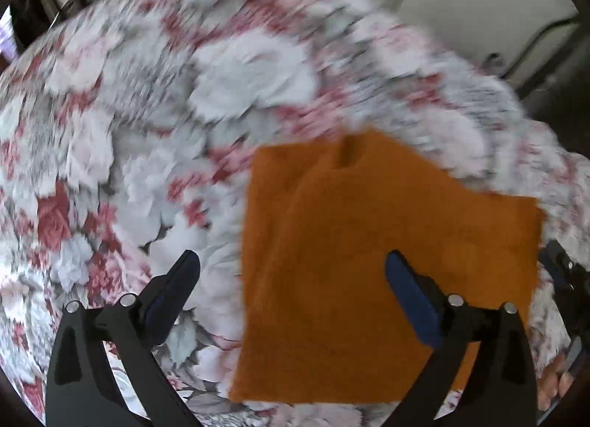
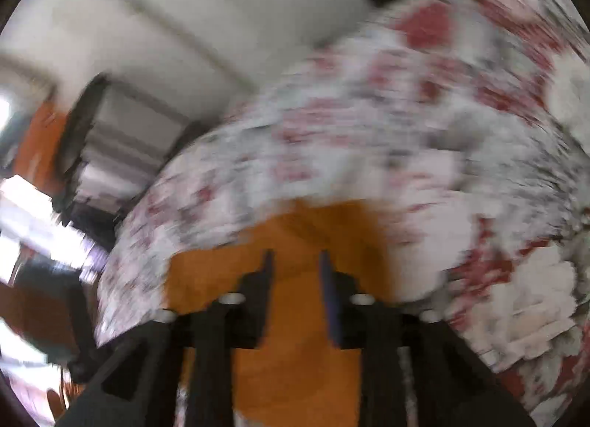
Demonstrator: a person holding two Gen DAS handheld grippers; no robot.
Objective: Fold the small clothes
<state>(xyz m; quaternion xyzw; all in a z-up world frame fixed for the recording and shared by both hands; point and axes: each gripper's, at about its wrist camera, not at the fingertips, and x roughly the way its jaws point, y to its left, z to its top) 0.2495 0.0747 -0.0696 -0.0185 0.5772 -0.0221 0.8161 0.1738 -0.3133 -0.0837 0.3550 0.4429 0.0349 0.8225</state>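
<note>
Orange garment (image 1: 368, 261): matt, nappy cloth. Floral bedspread (image 1: 147, 113): soft printed fabric. Left gripper (image 1: 291, 272): matt black plastic, shiny metal pins.

The left gripper (image 1: 291, 264) points steeply down, its jaws spread wide with nothing between them. One black finger (image 1: 173, 290) reaches toward one o'clock, the other toward eleven, each with a dark blue pad (image 1: 413, 298) on its inner face. The right gripper (image 2: 295, 261) is blurred and tilted less steeply. Its jaws stand partly apart, a narrow gap between fingers that point to twelve o'clock, gripping nothing.
</note>
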